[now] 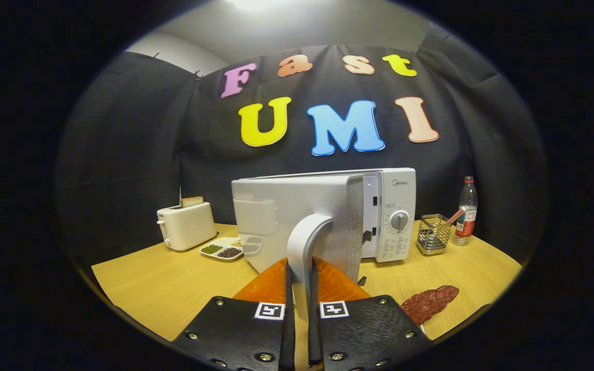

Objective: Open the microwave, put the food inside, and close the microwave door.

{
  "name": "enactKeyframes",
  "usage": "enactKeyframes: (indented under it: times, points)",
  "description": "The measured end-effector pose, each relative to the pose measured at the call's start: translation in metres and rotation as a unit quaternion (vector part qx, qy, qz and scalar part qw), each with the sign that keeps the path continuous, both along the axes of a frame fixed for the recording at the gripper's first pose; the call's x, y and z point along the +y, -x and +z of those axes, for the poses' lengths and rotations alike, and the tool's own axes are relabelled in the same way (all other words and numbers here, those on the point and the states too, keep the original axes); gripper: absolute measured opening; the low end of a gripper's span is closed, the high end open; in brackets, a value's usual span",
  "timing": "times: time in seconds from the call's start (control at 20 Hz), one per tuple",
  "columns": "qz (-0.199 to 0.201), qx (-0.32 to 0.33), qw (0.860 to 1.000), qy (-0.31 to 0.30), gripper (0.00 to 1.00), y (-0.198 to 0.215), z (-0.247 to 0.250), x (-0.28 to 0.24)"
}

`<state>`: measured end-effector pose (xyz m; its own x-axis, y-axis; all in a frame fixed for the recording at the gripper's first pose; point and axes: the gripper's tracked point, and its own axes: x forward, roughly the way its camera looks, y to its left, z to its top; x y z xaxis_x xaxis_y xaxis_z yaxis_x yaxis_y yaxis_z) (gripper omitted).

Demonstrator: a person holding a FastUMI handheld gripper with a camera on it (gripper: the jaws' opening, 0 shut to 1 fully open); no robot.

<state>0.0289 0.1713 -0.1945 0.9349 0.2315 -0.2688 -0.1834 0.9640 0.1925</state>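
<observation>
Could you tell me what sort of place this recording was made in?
Probably a staged kitchen booth: a microwave, toaster and snack tray on a wooden table against black cloth. The tongs are closed on the microwave's door handle.

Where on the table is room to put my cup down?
Bare wood lies in front of the toaster and snack tray, and between the microwave and sausage. It is crowded near the gripper, clamped on the door handle, and by the wire basket and bottle.
</observation>
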Motion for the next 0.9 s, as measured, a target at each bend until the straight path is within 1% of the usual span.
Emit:
enactKeyframes:
  times: [0.25, 0.6, 0.9]
  points:
    - [-0.003, -0.040, 0.999, 0.019, 0.10, 0.028, 0.011, 0.051]
    - [-0.014, -0.054, 0.998, 0.003, 0.10, 0.049, 0.022, 0.117]
    - [-0.042, -0.057, 0.998, 0.002, 0.10, 0.053, 0.026, 0.145]
